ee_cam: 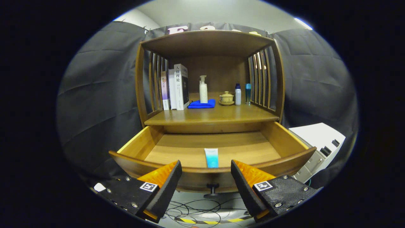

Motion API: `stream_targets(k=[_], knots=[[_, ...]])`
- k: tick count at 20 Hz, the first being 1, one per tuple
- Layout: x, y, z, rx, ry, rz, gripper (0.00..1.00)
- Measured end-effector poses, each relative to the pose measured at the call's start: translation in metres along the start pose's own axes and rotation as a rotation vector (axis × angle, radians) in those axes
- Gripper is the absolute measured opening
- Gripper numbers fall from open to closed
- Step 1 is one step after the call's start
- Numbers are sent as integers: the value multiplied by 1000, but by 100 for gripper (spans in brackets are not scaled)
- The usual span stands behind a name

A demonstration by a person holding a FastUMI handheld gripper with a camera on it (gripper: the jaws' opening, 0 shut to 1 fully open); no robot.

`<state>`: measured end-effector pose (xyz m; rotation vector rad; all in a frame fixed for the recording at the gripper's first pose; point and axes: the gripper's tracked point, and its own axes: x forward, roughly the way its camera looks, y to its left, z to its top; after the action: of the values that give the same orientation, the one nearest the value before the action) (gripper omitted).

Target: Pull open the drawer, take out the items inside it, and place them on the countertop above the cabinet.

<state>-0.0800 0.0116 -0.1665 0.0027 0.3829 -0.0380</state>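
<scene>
The wooden cabinet's drawer (284, 136) stands pulled open toward me. On its floor lies a light-blue tube (211, 157), close behind the drawer's front panel and just ahead of the gap between my fingers. The drawer's dark knob (212, 190) hangs below the front panel. My gripper (206, 172) is open with nothing between its fingers, hovering just in front of and slightly above the drawer front. Above the drawer runs the countertop (212, 117).
On the countertop stand several books (175, 87), a white pump bottle (203, 89) on a blue cloth (202, 104), a lidded teacup (226, 98), a white bottle (238, 94) and a blue bottle (248, 93). A white machine (319, 142) sits right of the drawer. Cables (196, 210) lie on the floor.
</scene>
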Motion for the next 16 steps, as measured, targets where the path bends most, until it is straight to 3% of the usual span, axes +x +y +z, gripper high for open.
stream_targets(k=[1, 9, 13, 16], knots=[[4, 1, 7, 2, 38, -2, 95], [90, -16, -5, 62, 358, -146, 95], [129, -14, -42, 138, 541, -143, 95], [146, -21, -53, 117, 621, -157, 95]])
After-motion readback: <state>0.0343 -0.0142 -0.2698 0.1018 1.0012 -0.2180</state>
